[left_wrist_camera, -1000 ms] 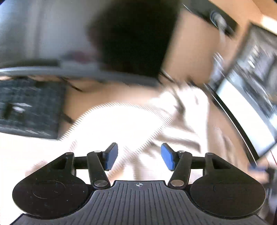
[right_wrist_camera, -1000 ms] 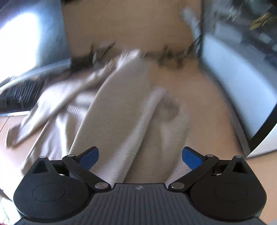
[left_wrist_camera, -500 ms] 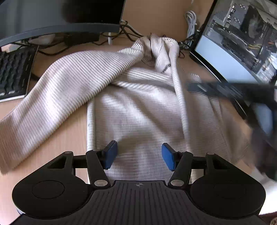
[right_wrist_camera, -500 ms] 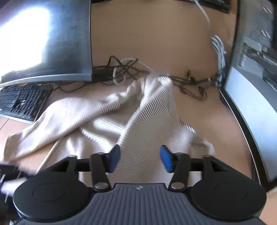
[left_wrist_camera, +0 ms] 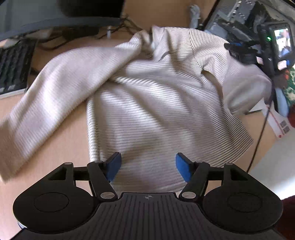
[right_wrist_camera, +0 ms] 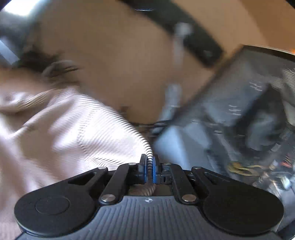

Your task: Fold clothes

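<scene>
A beige shirt with fine dark stripes [left_wrist_camera: 156,103] lies crumpled on the wooden desk [left_wrist_camera: 60,147], one sleeve stretched out to the left. My left gripper [left_wrist_camera: 148,166] hovers over the shirt's near hem. Its jaws are opening, with the fabric lying under the gap and the blue pads [left_wrist_camera: 114,165] not pressing on it. My right gripper [right_wrist_camera: 150,166] is shut on a fold of the shirt's edge [right_wrist_camera: 103,129]. That view is blurred by motion. In the left wrist view the right gripper [left_wrist_camera: 237,49] shows at the shirt's far right side.
A keyboard [left_wrist_camera: 12,70] and a monitor [left_wrist_camera: 55,14] stand at the back left, with cables [left_wrist_camera: 129,24] behind the shirt. An open computer case [right_wrist_camera: 248,120] stands close on the right. The desk's right edge [left_wrist_camera: 258,147] runs near the shirt, with a cable hanging over it.
My right gripper went from wide open to shut on the shirt's edge and swung right and up with it. The shirt's right side has spread out. My left gripper's jaws widened.
</scene>
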A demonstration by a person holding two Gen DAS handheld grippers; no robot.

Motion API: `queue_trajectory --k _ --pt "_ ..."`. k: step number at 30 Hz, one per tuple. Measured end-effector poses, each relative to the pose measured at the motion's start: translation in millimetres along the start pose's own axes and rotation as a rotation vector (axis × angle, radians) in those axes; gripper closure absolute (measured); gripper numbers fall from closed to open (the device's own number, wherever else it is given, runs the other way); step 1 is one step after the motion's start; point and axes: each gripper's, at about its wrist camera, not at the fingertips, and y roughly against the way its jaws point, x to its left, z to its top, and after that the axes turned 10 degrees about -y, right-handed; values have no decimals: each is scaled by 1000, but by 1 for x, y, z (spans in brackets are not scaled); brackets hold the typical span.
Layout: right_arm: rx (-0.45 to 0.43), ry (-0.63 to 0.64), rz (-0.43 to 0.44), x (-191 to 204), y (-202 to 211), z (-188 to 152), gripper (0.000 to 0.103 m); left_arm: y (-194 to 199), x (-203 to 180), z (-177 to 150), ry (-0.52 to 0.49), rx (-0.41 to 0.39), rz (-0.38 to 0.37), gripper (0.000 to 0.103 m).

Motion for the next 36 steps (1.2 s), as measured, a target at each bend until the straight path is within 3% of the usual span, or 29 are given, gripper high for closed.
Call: queue_trajectory --k 2,7,11,14,15,18,20,22,24,31,36 --pt "0 -105 42 -11 6 7 95 6 3 23 -47 -69 64 26" --pt "13 -176 211 -1 21 -5 93 -3 11 82 -225 -194 248 17" --pt "108 -266 470 15 34 -22 91 -42 16 108 -342 -143 318 17" --pt "177 -242 624 36 33 -40 83 -72 20 114 -377 -84 370 30" --pt "196 -230 645 43 32 -45 82 -79 23 114 -370 -67 384 38" --pt "270 -232 700 54 25 -60 77 -93 34 113 -335 -28 403 41" --pt "302 -260 731 54 22 -66 66 -99 40 113 -317 -16 413 46" --pt "312 -273 758 53 20 -69 62 -99 46 114 -296 -18 429 70" --pt "325 -265 776 53 21 -71 57 -95 54 115 -266 -26 445 80" --pt "353 -193 858 51 48 -92 39 -56 81 114 -224 -100 552 88" --pt "370 -190 865 43 64 -103 39 -32 111 111 -113 -118 633 90"
